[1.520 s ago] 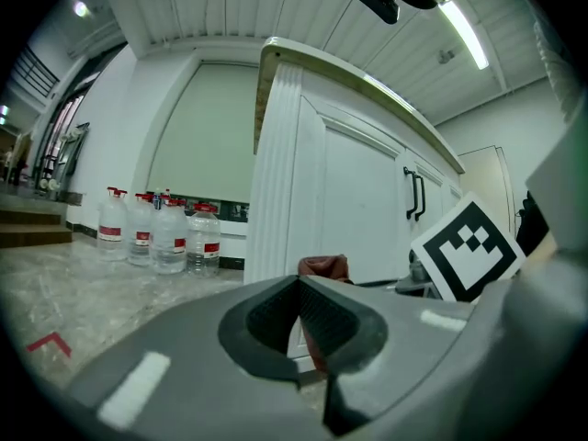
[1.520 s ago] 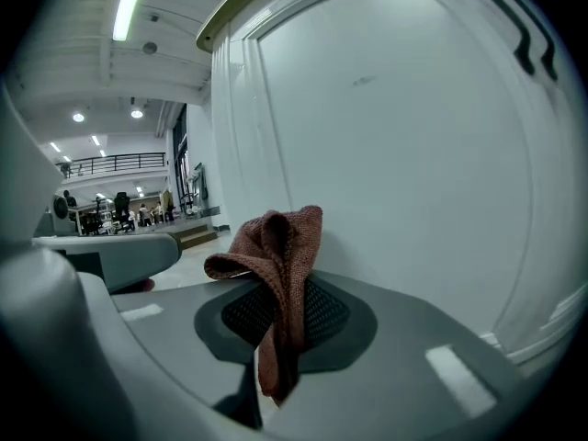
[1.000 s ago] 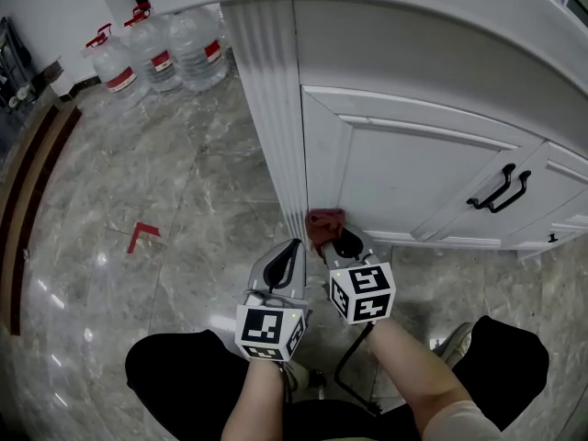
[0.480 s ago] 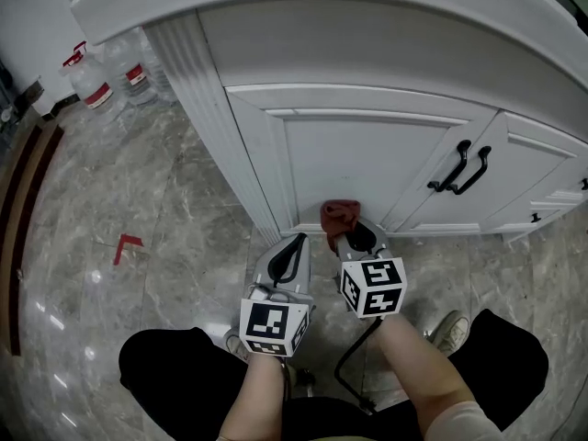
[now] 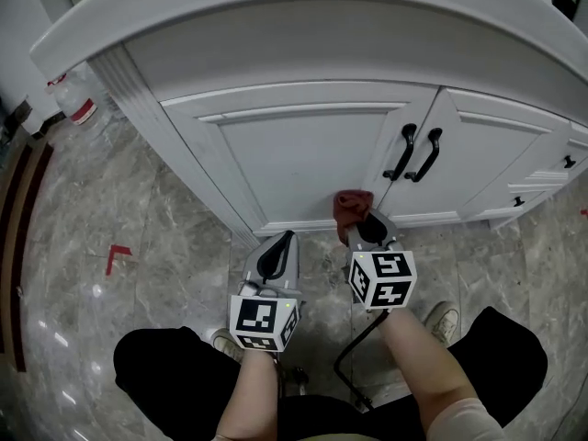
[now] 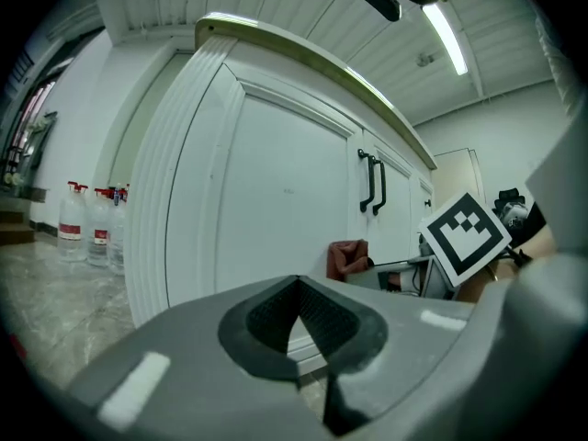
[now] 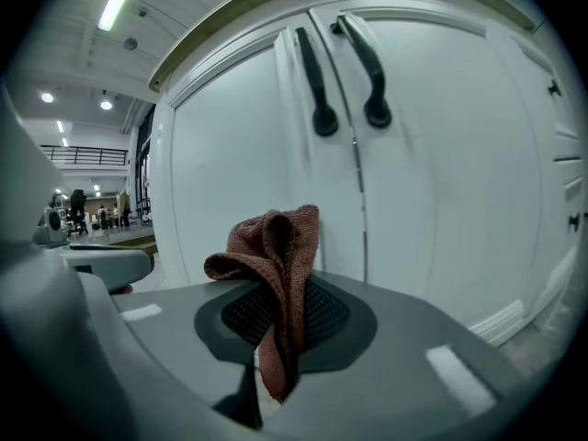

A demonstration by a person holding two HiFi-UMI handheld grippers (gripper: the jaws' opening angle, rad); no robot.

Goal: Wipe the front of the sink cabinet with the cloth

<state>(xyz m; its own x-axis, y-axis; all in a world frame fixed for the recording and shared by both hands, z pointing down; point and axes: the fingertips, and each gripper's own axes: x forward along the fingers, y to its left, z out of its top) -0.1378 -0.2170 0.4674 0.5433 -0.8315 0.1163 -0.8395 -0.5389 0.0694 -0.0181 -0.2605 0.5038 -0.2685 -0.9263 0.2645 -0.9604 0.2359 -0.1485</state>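
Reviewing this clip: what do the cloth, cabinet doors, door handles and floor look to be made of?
Cloth: reddish-brown textile, likely knitted; a coarse ribbed weave shows.
Cabinet doors: white-painted panels, probably wood or MDF; smooth satin surface, moulded frames.
Door handles: black, probably metal; slim bars with a slight sheen.
Floor: grey veined stone or stone-look tile, polished; it shows reflections.

Closed left tongs before cabinet door

There are two grippers: one left gripper and one right gripper. One cloth. Two cabinet doors, two black handles. Three water bottles. One red floor mark.
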